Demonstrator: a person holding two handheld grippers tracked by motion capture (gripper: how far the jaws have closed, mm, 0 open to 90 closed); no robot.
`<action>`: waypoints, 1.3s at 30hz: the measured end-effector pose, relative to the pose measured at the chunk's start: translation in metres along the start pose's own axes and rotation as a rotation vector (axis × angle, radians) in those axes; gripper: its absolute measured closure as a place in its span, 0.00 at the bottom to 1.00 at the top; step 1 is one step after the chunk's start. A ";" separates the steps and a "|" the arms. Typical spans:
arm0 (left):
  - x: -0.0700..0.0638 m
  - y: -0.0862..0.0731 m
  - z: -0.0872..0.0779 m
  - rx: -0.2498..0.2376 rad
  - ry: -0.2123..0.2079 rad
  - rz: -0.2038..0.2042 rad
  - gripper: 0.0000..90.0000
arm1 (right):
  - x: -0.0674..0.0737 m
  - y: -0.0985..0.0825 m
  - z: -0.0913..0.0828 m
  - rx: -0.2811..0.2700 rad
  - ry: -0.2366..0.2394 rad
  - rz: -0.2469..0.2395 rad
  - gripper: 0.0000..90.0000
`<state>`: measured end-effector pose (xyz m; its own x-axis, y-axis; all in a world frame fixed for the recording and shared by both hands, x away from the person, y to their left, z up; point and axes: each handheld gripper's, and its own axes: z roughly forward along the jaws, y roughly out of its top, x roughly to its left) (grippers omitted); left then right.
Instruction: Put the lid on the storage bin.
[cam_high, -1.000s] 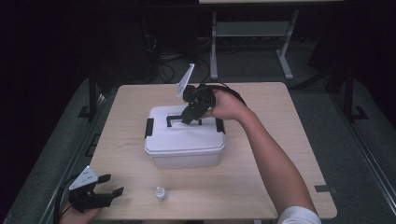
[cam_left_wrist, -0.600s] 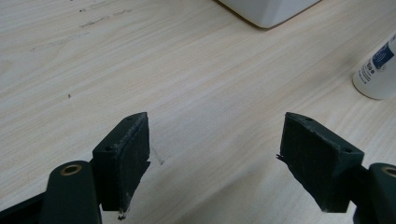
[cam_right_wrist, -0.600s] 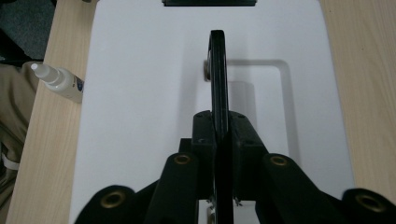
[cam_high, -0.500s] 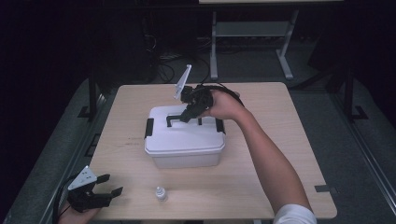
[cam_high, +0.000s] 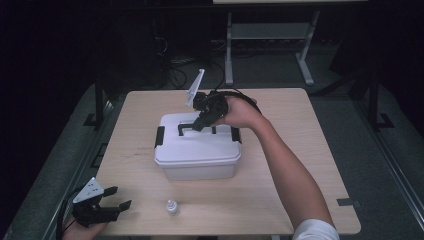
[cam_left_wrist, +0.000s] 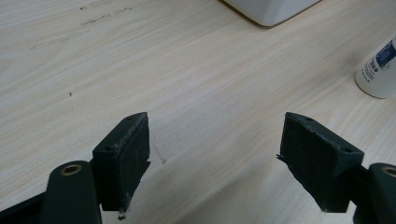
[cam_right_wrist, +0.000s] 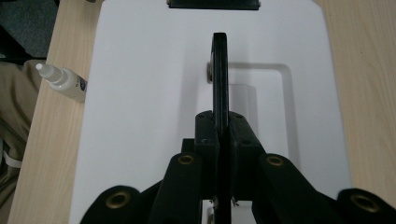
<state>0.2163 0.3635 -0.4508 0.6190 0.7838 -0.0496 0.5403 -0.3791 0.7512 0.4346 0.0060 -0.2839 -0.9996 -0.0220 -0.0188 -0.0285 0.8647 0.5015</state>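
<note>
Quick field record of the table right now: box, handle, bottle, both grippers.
box: white lidded box, mid-table, lid on
handle: black handle, raised upright
right gripper: shut on the handle, over the lid
left gripper: open, holds nothing, near-left table corner
bottle: small white bottle, near edge, in front of box

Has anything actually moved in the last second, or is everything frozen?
Hardly anything. The right gripper stays shut on the black handle of the white box, with no visible lift. The left gripper remains open at the near left corner of the table, and the small bottle has not moved.
</note>
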 end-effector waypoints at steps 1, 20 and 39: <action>0.000 0.000 0.000 -0.002 -0.001 -0.001 0.27 | 0.000 0.000 0.000 -0.002 0.000 0.000 0.93; -0.001 0.000 0.000 0.001 -0.003 0.001 0.27 | 0.007 0.006 -0.015 -0.037 -0.026 -0.006 0.93; -0.001 -0.001 -0.003 -0.005 -0.001 -0.003 0.27 | 0.035 -0.002 -0.062 -0.082 -0.098 -0.005 0.93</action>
<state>0.2133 0.3647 -0.4493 0.6180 0.7844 -0.0529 0.5392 -0.3739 0.7546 0.3996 -0.0276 -0.2318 -0.9943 0.0258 -0.1039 -0.0383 0.8205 0.5704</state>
